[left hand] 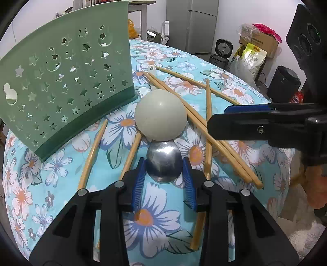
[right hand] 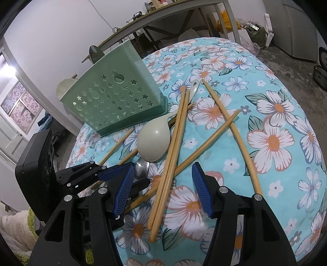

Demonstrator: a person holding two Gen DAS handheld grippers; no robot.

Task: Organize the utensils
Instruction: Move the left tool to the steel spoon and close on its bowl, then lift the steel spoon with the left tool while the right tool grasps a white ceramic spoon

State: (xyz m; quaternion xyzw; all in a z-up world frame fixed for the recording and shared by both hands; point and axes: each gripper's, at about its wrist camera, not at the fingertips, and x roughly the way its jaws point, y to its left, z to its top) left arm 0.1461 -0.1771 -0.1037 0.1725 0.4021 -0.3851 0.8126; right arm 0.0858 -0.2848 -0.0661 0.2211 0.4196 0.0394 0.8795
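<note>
A green utensil holder (left hand: 67,86) with star cut-outs stands at the back left of the floral table; it also shows in the right wrist view (right hand: 118,98). Several wooden chopsticks (left hand: 206,131) lie crossed on the cloth. A pale green spoon (left hand: 161,116) lies bowl-down, and a steel spoon (left hand: 164,161) lies in front of it. My left gripper (left hand: 164,174) has its blue pads on both sides of the steel spoon's bowl, touching it. My right gripper (right hand: 163,184) is open, straddling a pair of chopsticks (right hand: 169,163) without gripping them.
The table is covered by a blue floral cloth (left hand: 153,221) and falls away at the right edge. A fridge (left hand: 192,24), boxes and bags (left hand: 255,47) stand beyond it. A long bench (right hand: 163,16) stands behind the holder. The right gripper's body (left hand: 265,122) reaches in from the right.
</note>
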